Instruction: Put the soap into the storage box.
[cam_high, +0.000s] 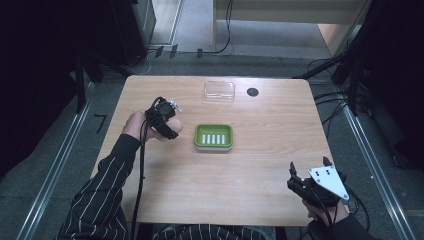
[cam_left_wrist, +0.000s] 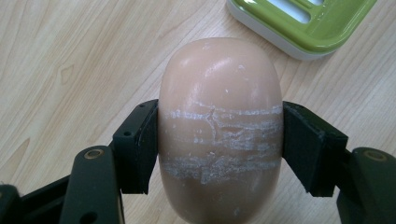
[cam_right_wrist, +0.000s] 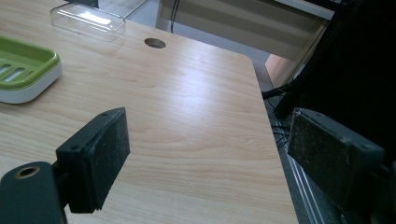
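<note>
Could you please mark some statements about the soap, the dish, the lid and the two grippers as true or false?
1. The left gripper clamps the pale peach oval soap bar. True.
2. The soap lies in the green slotted soap dish. False: it is held beside the dish.
3. The right gripper holds the clear plastic lid. False: its jaws are open and hold nothing; the lid lies at the far side of the wooden table.
4. The dish has a white base. True.

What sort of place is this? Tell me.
Probably a lab or recording room: a bare wooden table with a cable hole, loose floor cables, metal floor rails beside it.
</note>
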